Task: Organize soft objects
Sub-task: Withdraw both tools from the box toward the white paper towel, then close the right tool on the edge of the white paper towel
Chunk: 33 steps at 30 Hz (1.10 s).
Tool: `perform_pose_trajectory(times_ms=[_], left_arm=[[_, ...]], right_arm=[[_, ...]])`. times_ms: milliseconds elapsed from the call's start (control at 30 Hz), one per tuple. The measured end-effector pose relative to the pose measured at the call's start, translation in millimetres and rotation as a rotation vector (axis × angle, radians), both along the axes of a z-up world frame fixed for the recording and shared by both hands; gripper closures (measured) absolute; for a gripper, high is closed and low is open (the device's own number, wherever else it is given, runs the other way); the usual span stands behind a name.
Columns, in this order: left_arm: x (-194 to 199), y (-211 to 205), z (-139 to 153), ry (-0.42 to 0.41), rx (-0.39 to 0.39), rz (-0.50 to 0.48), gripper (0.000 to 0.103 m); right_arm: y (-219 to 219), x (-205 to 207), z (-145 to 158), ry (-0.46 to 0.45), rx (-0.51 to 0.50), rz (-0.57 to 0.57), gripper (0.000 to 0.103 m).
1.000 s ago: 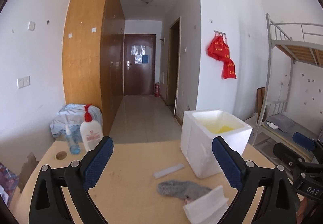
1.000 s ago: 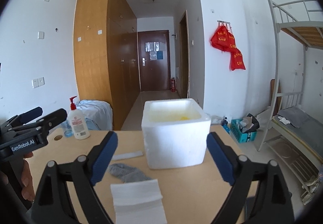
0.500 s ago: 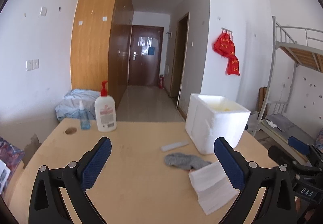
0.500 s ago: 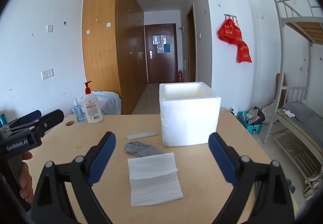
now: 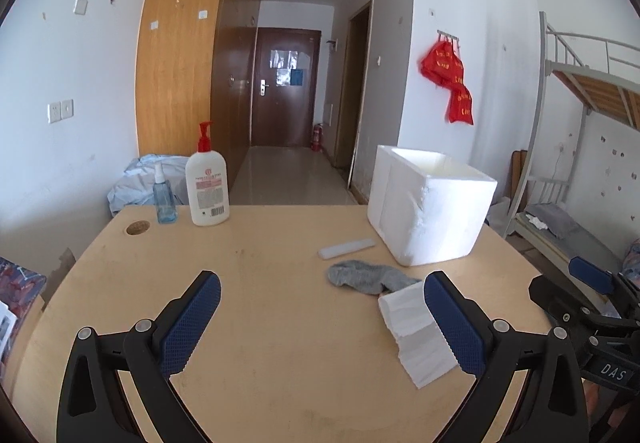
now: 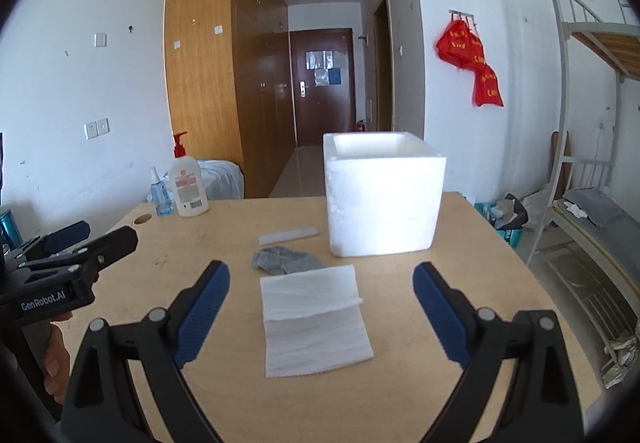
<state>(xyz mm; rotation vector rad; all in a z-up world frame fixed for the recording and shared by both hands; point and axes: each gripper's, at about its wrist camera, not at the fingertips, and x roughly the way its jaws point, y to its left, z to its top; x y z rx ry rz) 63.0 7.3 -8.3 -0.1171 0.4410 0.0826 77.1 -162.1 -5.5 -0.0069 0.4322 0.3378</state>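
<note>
Left wrist view: nothing sorted yet, as far as I can judge. The crumpled grey knit sock (image 5: pixel 370 278) lies on the light wooden table (image 5: pixel 260 307), just in front of the open white foam box (image 5: pixel 430 205), and the folded white paper towel (image 5: pixel 416 335) lies nearer me, its far edge over the sock's end. Both soft things are outside the box; I can't see into the box from here. A flat white plastic strip (image 5: pixel 347 248) lies beside the box. A white pump bottle with red nozzle (image 5: pixel 207 183) and a small blue spray bottle (image 5: pixel 164 197) stand at the far left edge. My left gripper (image 5: pixel 320 317) has its blue-padded fingers (image 5: pixel 192 321) spread wide, holding nothing, touching nothing; the right pad sits in front of the towel in frame, contact not evident.

Right wrist view: same picture. Towel (image 6: pixel 316 317) lies flat between my right gripper (image 6: pixel 322 313) fingers (image 6: pixel 438 309) in frame, sock (image 6: pixel 286 260) just beyond it, box (image 6: pixel 382 199) behind. Fingers wide apart, empty, above the table. The left gripper (image 6: pixel 60 247) shows at the left edge. I judge both sock and towel are left to go, presumably into the box.
</note>
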Motion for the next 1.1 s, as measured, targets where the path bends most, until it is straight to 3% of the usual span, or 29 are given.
perform_pose_trajectory(times_ms=[733, 1100], left_arm=[[5, -4, -35, 0.069, -0.011, -0.022, 0.001], [15, -1, -37, 0.082, -0.011, -0.024, 0.001]], right_arm=[[3, 3, -30, 0.095, 0.01, 0.022, 0.008], [8, 17, -34, 0.13, 0.0, 0.043, 0.008]])
